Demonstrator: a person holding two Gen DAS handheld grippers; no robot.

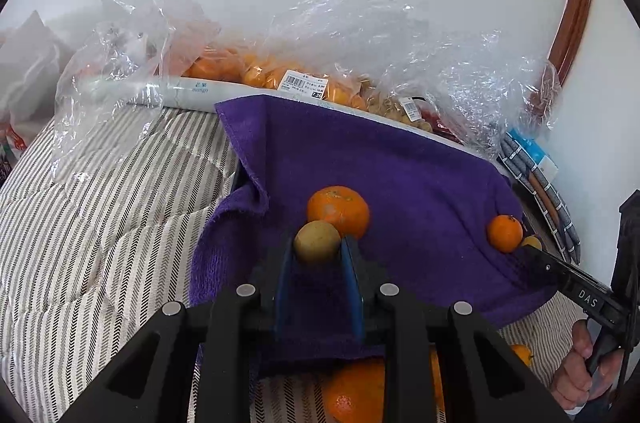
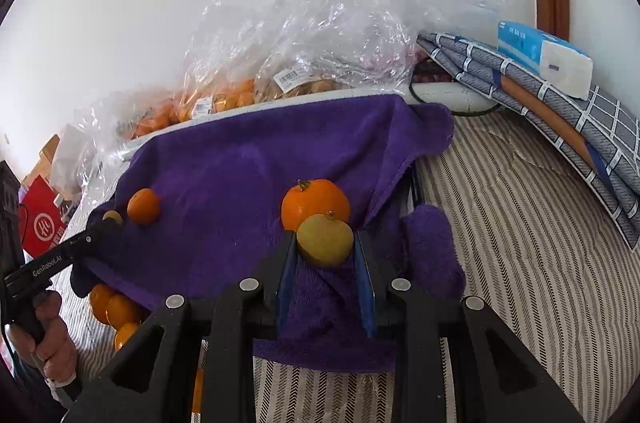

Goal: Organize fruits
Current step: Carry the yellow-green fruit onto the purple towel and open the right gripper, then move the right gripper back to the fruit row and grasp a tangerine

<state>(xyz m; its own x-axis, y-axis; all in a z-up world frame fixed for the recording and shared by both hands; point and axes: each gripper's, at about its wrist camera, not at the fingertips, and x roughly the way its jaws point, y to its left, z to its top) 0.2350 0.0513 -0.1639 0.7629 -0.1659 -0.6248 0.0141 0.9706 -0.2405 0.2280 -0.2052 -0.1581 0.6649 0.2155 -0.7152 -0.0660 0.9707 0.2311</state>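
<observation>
1. While both tongs reach in over the purple towel (image 1: 400, 163), each one has a small yellow fruit pinched at its tips.
2. Low in the centre of the left view, the left tongs (image 1: 317, 246) have their blue-lined fingers pressed against either side of a dull yellow fruit (image 1: 316, 237). It looks round, with no long axis I can make out and no stalk showing.
3. Just behind it, a pale-patched orange (image 1: 338, 209) sits on the towel with its dimpled end turned toward the top of the frame. The two overlap, so I cannot tell if they touch.
4. Low in the centre of the right view, the right tongs (image 2: 325, 247) grip a bright yellow fruit (image 2: 325, 237). It is a little wider than tall, its long axis runs across from finger to finger, and its stalk nub points to the top of the frame.
5. Right behind that fruit a stalked orange (image 2: 315, 203) rests on the towel, its stalk tilting to the upper left.
6. At the lower right edge of the left view, the right hand (image 1: 576, 375) wraps the other handle. At the lower left of the right view, the left hand (image 2: 48, 335) does the same.
7. More oranges (image 2: 114, 305) poke out below the towel's lower left edge, lying on the striped bedding (image 2: 520, 243).
8. Across the upper middle, clear plastic bags (image 1: 280, 71) of fruit line the white wall. In the upper right of the right view, a tissue pack (image 2: 544, 55) lies on a folded checked cloth (image 2: 600, 127).
</observation>
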